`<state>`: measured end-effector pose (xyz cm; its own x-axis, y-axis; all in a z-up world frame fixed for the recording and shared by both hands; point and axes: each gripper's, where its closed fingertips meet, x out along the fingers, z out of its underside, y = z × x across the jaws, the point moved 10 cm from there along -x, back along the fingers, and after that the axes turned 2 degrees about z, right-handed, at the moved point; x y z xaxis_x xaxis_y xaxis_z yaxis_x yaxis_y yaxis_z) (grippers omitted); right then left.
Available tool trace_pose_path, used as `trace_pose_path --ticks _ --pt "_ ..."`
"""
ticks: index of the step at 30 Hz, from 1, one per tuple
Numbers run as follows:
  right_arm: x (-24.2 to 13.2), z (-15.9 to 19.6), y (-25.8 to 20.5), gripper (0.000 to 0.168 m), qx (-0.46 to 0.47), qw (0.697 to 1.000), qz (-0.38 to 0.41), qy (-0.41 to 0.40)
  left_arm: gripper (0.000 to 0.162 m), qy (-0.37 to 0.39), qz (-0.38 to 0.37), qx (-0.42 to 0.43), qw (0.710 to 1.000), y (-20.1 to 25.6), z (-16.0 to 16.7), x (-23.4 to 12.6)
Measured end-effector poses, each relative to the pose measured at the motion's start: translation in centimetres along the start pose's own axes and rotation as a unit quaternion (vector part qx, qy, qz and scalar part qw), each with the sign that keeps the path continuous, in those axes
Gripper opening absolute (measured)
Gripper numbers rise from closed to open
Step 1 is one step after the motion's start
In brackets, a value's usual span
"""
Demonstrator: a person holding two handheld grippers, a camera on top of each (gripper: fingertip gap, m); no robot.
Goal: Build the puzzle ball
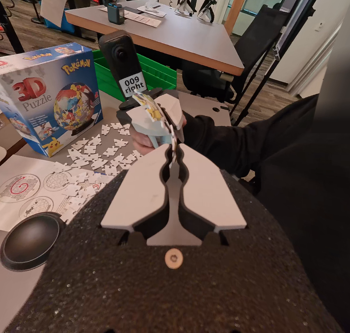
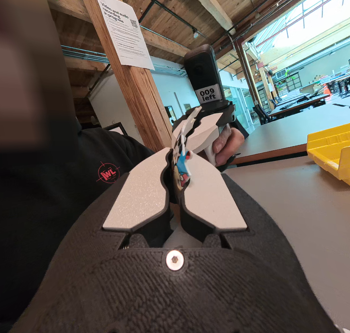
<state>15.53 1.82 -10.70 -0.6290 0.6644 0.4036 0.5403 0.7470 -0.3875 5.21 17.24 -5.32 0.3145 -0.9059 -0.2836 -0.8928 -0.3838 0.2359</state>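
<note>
A: Box far left, loose pieces scattered beside it, stand bare: barely started!

B: Centre, left gripper pinches one edge of a small joined section; right gripper clamps the other.

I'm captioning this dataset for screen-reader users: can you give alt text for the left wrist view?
The left hand-held gripper and the right hand-held gripper, held in a hand, meet above a grey table, each shut on a strip of joined puzzle pieces. Below lie loose white puzzle pieces, a puzzle box, an instruction sheet and a black stand.
</note>
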Motion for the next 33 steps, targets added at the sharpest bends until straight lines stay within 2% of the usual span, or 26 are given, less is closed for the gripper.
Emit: trace_pose_path --ticks 4,8,17,21,33 --pt "0.1 0.6 0.0 0.007 0.042 0.998 -0.032 -0.019 0.002 -0.025 0.038 -0.013 0.999 0.2 -0.2 0.1" --pt "0.2 1.0 0.2 0.008 0.066 0.997 -0.029 -0.033 0.002 -0.062 0.059 -0.035 0.996 -0.1 -0.3 0.0" --pt "0.1 1.5 0.9 0.007 0.116 0.992 -0.030 -0.025 0.001 -0.085 0.077 -0.079 0.990 -0.8 -0.7 -0.9" --pt "0.3 1.8 1.2 0.007 0.132 0.990 -0.032 -0.026 0.001 -0.118 0.090 -0.088 0.985 -1.1 -0.9 -1.3" --pt "1.1 2.4 1.0 0.009 0.098 0.991 0.001 -0.096 0.001 -0.240 0.125 -0.120 0.955 -2.0 -1.2 -0.3"
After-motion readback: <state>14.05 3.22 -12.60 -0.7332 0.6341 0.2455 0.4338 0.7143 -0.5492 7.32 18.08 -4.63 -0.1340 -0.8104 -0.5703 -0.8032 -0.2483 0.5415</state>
